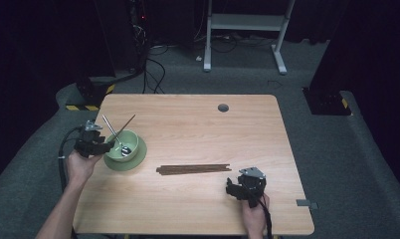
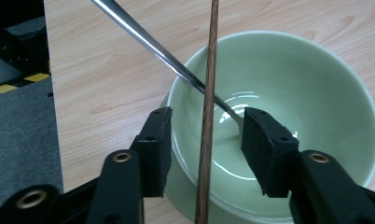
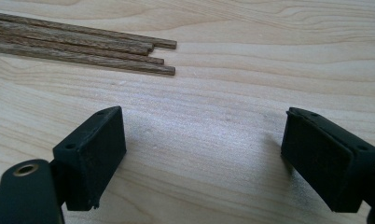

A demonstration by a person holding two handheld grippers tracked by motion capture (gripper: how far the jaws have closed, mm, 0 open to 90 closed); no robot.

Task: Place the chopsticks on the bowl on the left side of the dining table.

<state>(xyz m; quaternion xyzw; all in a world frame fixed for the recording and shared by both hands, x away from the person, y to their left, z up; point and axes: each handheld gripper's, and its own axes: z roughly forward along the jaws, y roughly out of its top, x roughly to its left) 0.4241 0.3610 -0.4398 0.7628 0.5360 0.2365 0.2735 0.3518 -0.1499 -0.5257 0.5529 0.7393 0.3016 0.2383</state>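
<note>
A thin brown wooden chopstick (image 2: 207, 112) leans in a pale green ceramic bowl (image 2: 316, 84) beside a silver metal spoon (image 2: 143, 39), between the left gripper's (image 2: 206, 135) parted jaws, untouched. The right gripper (image 3: 204, 154) gapes empty near the spare brown chopsticks (image 3: 78, 49).

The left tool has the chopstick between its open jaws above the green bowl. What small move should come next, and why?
Probably draw the left tool straight back from the bowl. Its jaws stand apart, clear of the chopstick, which leans in the bowl beside the spoon, so it looks released. The right tool, open, faces the chopsticks on the table.
</note>
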